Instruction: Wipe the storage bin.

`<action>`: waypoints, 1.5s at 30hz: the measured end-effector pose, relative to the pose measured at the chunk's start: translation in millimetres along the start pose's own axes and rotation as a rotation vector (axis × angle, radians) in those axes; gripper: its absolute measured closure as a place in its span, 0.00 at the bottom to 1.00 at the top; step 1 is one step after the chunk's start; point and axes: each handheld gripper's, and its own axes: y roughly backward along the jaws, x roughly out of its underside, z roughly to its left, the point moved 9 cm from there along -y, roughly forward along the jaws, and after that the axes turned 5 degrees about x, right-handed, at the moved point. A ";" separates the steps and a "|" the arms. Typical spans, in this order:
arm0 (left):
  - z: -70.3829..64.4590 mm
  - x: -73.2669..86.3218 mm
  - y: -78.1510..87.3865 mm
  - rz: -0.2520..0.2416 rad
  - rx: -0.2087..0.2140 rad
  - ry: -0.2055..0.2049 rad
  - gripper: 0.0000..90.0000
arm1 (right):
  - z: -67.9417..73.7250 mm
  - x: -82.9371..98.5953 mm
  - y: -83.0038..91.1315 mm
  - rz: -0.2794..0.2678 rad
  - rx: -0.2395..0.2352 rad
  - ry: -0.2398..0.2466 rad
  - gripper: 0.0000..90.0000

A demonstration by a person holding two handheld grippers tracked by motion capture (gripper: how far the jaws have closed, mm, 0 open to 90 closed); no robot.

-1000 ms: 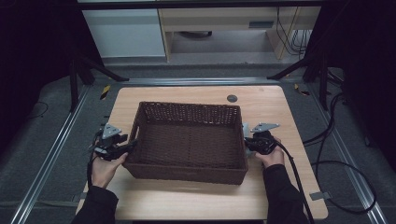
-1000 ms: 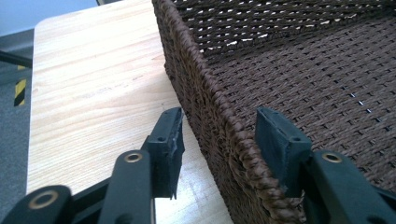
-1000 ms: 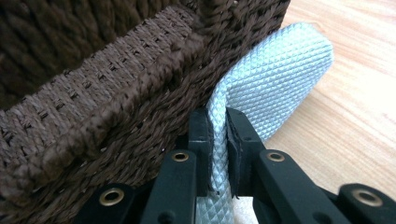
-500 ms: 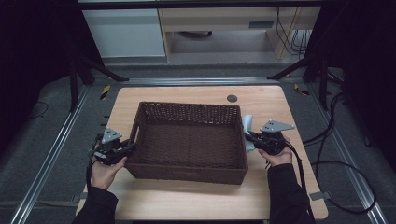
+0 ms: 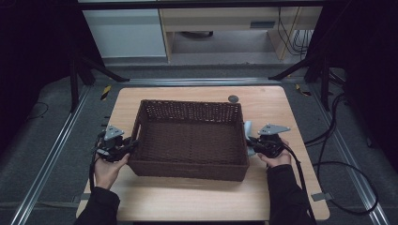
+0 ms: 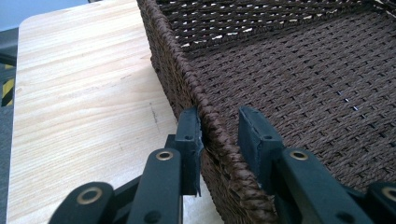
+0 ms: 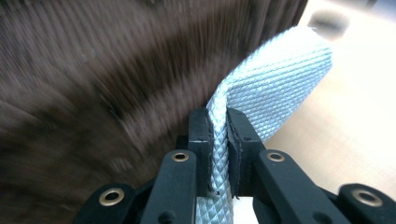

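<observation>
A lab or recording rig is indicated: wooden worktop (image 5: 281,108) framed by metal floor rails (image 5: 47,154), dark tripod legs (image 5: 101,70), loose cables (image 5: 347,168) on grey carpet, cabinets (image 5: 126,33) behind.

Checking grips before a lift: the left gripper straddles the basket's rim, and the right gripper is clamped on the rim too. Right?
Not quite. In the right gripper view the right gripper is shut on a pale woven strap beside the basket, not on the rim. The left gripper does straddle the rim, as the left gripper view shows.
</observation>
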 end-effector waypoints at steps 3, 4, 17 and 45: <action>0.4 -0.7 -0.7 0.000 -0.003 -0.006 0.76 | -0.1 -21.7 15.5 -0.083 0.021 0.024 0.91; 0.5 -0.6 -0.6 -0.002 -0.003 -0.004 0.76 | 0.7 -26.0 18.5 -0.093 0.026 0.035 0.91; -1.8 4.4 9.0 -0.010 0.002 -0.023 0.59 | 10.2 16.1 -0.6 0.048 0.001 0.018 0.91; -5.4 -1.4 -2.0 -0.014 -0.006 -0.001 0.74 | 14.5 31.8 13.3 0.077 -0.014 0.016 0.91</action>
